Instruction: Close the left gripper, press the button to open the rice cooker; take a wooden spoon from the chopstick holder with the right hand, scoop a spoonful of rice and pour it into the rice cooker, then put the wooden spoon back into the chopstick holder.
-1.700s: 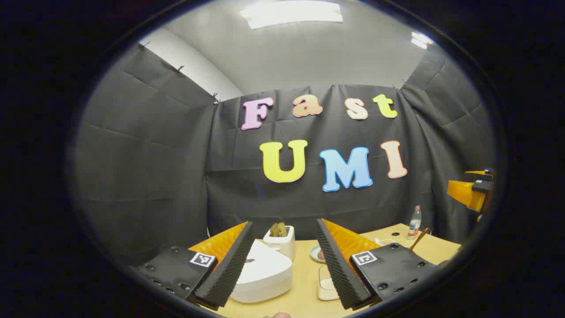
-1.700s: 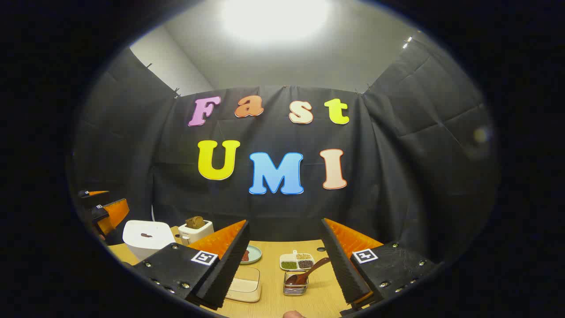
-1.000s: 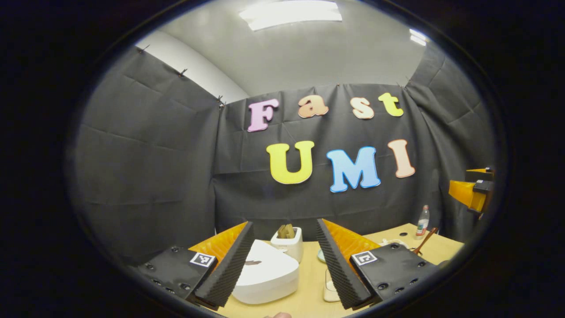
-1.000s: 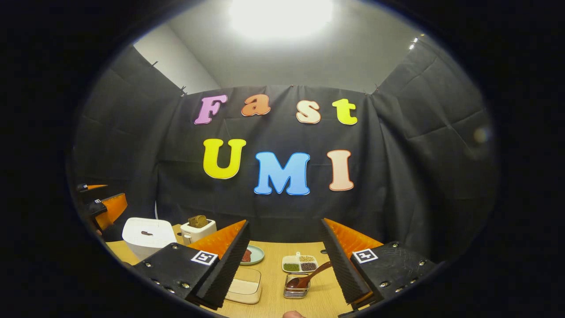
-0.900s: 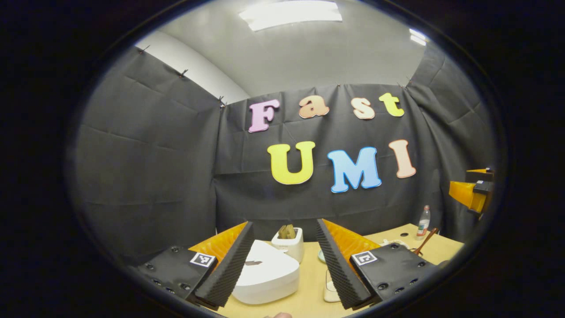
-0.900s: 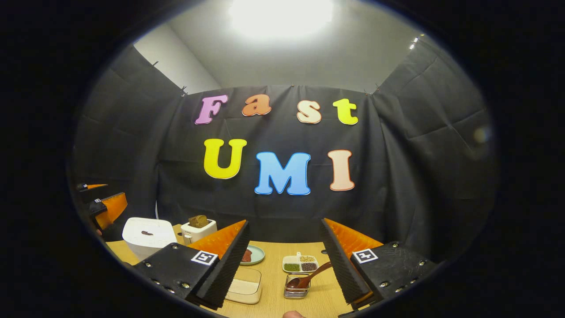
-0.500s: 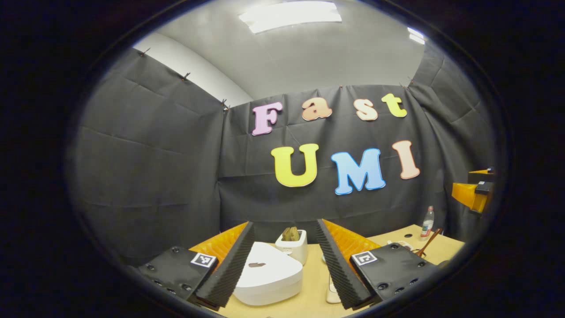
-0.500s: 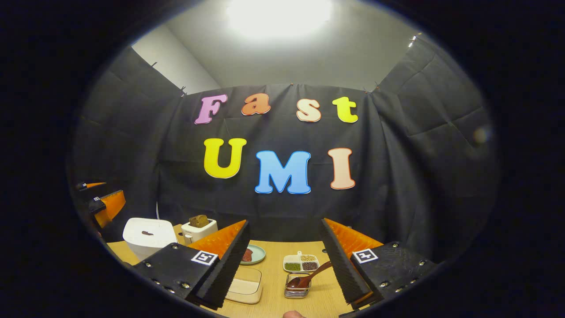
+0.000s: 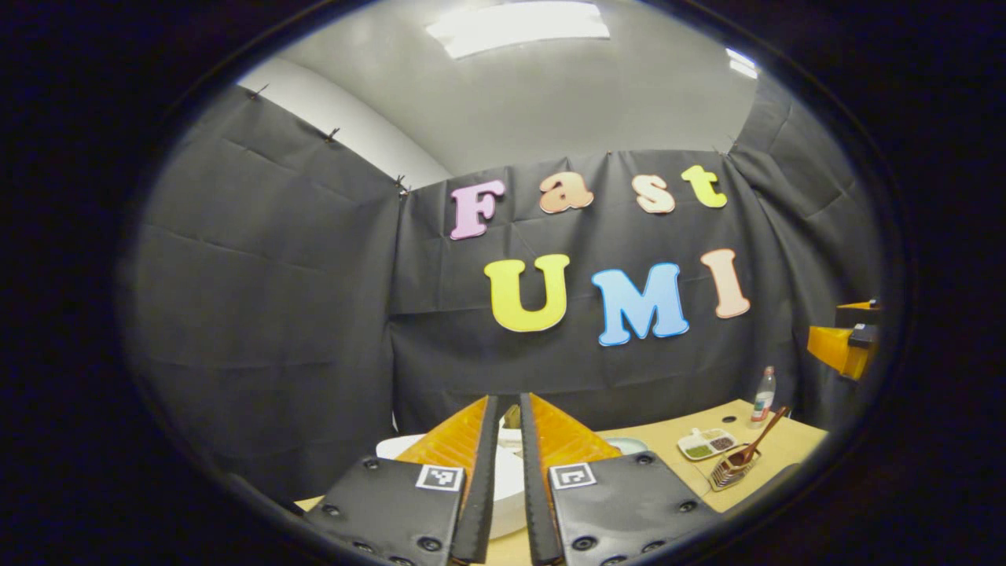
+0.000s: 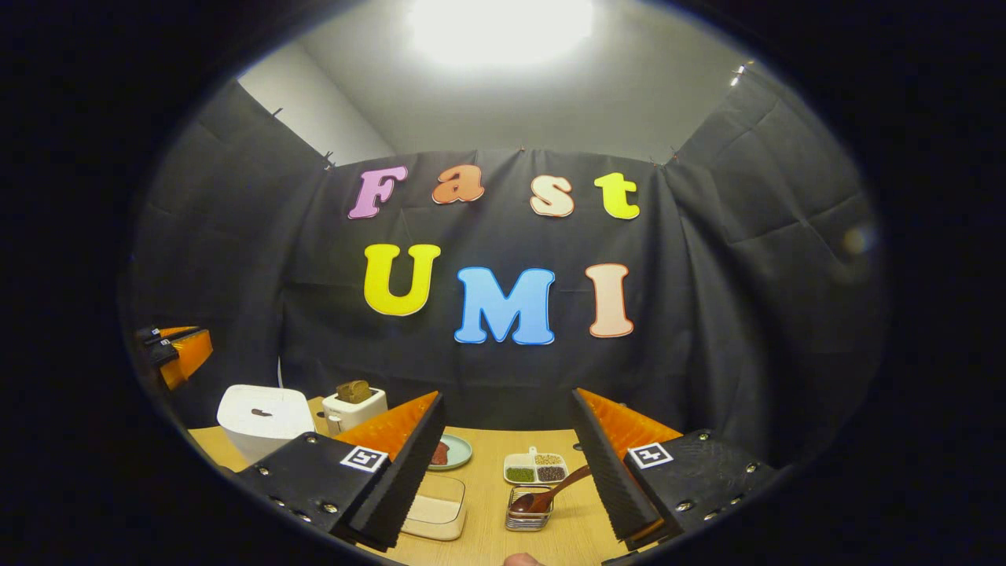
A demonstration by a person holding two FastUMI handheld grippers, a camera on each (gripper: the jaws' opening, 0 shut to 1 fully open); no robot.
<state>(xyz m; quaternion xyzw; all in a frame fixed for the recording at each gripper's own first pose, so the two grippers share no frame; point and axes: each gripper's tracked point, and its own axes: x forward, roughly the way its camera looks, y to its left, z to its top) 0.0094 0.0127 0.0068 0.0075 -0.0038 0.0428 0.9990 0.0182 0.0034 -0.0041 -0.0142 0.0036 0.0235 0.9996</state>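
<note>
Left gripper (image 9: 503,409) fingers closed; rice cooker (image 9: 511,479) behind them.

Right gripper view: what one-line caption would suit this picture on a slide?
Open right gripper hovers above a table, facing a wooden spoon in its chopstick holder and a closed rice cooker.

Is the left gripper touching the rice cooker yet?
Apart. In the right gripper view the left gripper hangs in the air above and left of the closed rice cooker, with dark wall showing between them.

Left gripper (image 9: 503,440) now closed (previously apart)
</note>
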